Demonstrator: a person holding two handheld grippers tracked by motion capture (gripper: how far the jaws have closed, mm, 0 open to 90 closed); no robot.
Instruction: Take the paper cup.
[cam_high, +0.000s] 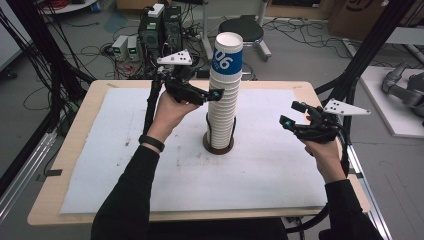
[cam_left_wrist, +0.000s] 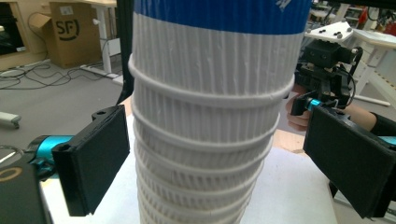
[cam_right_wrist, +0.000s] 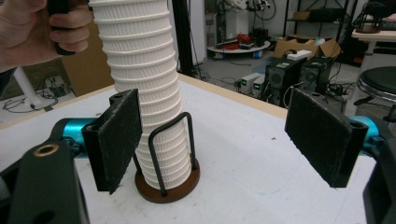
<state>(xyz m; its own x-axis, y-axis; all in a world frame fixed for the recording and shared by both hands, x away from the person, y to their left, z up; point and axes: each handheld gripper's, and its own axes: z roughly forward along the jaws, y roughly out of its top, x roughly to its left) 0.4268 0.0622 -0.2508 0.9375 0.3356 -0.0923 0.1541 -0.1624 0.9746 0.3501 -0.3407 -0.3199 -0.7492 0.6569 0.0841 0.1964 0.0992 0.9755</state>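
Cups (cam_high: 223, 100) are standing stacked in a tilting column in the round brown holder (cam_high: 218, 145) mid-table. Left gripper (cam_high: 216, 94) is straddling the stack's upper part, jaws apart, pads clear of it. Right gripper (cam_high: 291, 114) is hovering well right of the holder, jaws wide, gripping nothing.

Cup stack (cam_left_wrist: 210, 140) top and base cut off.
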